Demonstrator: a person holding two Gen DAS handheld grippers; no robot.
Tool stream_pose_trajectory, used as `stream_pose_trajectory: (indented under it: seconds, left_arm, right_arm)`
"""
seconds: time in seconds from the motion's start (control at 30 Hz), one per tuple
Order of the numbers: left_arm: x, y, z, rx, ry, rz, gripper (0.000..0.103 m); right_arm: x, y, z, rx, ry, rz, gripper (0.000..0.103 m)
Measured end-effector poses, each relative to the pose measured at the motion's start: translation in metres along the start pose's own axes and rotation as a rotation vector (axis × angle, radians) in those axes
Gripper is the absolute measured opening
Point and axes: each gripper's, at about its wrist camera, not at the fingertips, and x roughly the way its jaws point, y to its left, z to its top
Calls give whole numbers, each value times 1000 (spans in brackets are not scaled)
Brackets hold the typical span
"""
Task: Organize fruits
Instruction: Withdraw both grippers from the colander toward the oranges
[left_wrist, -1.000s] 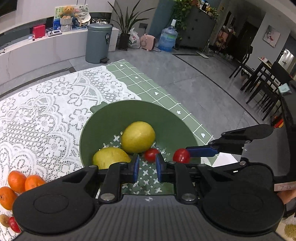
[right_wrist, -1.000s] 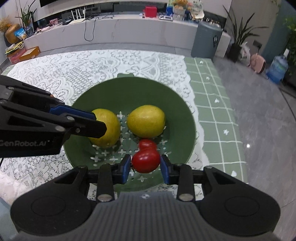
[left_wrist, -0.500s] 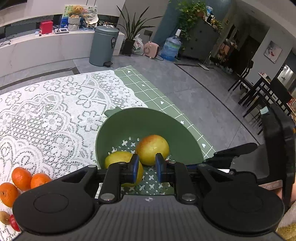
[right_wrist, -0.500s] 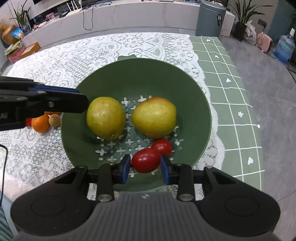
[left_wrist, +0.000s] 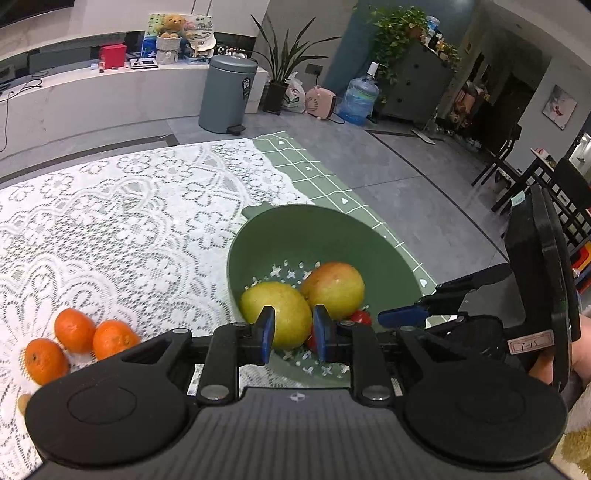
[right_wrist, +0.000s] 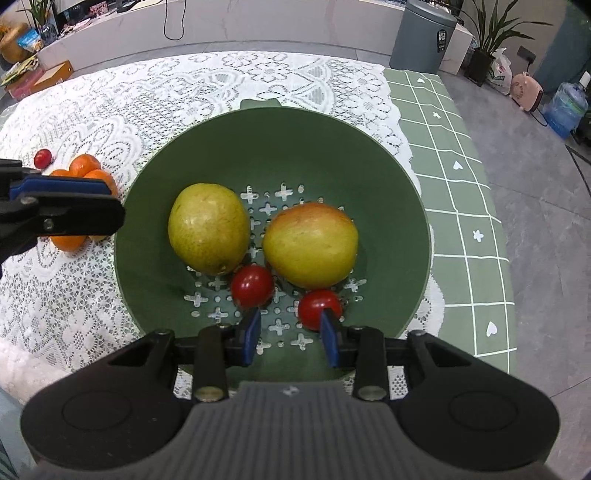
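A green colander bowl (right_wrist: 280, 114) on the lace cloth holds a yellow-green pear (right_wrist: 208, 227), a red-blushed yellow fruit (right_wrist: 310, 243) and two cherry tomatoes. One tomato (right_wrist: 253, 284) lies between the big fruits. The other tomato (right_wrist: 318, 304) rests on the bowl floor, just ahead of my right fingertip. My right gripper (right_wrist: 290, 325) hangs over the bowl's near side, its jaws opening with nothing between them. My left gripper (left_wrist: 294, 325) is over the bowl's left rim, its jaws just starting to part from a narrow gap and empty.
Three mandarins (left_wrist: 74, 330) lie on the cloth left of the bowl, with a loose cherry tomato (right_wrist: 42, 158) beyond them. The green checked table edge (right_wrist: 461, 206) runs right of the bowl, grey floor past it. A person's hand (left_wrist: 580, 354) holds the right gripper.
My right gripper's jaws have parted and let go of the cherry tomato, which now lies in the bowl. My left gripper has drawn away toward the mandarins, so the bowl sits further right in its view.
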Motion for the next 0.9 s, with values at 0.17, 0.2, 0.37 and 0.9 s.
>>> stream_pose_trajectory:
  seconds: [0.17, 0.2, 0.37, 0.9]
  left_arm:
    - [-16, -1, -2, 14, -30, 25, 29]
    - [-18, 0, -3, 13, -39, 30, 30]
    - [-36, -1, -7, 31, -86, 73, 31]
    - [-90, 20, -42, 66, -208, 239, 43]
  right_arm:
    - [-18, 12, -3, -25, -67, -33, 49]
    - [-23, 17, -4, -37, -94, -48, 51]
    - [-47, 43, -17, -66, -228, -73, 55]
    - [-72, 126, -53, 18, -532, -50, 61]
